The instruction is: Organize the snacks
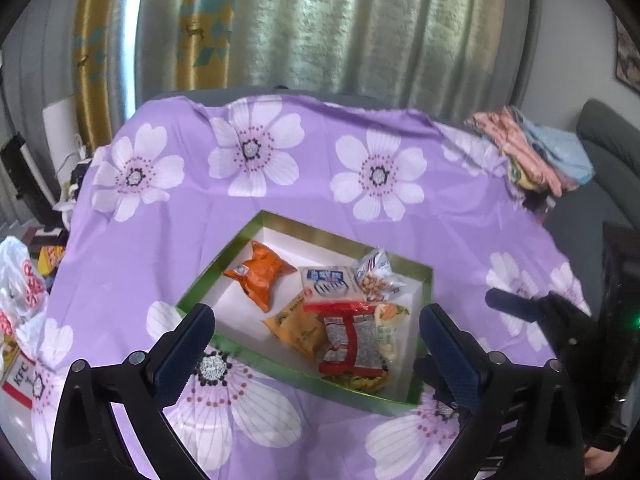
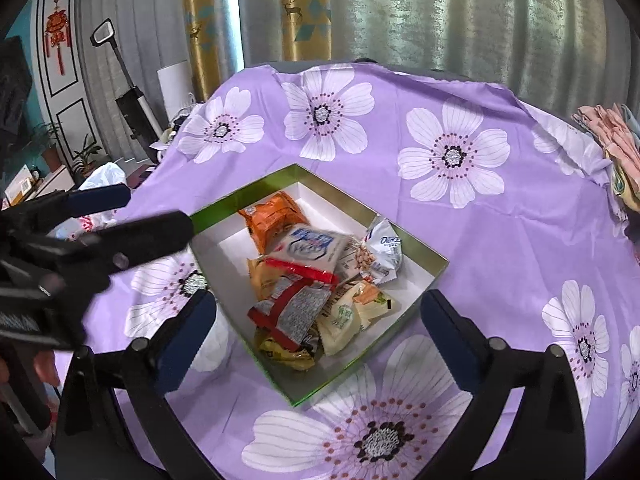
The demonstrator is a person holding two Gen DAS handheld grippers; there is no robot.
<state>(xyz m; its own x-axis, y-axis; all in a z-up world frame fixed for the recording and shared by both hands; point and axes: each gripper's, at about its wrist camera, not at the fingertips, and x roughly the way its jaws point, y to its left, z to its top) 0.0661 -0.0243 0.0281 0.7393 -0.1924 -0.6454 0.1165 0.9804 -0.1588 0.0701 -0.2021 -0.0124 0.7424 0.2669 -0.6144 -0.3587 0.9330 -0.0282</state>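
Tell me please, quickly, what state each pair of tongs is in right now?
Left tongs: open, holding nothing, above the snack box.
Right tongs: open, holding nothing.

Both tools hang wide open, nothing between the fingers. The left tool tilts downward, blue pads spread far apart. The right tool matches it, angled down, the two side by side. A fingertip shows behind the left tool.

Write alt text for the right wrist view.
A green-edged box of snack packets, an orange packet at its far end, sits on a purple flowered cloth. The open, empty right gripper frames it.
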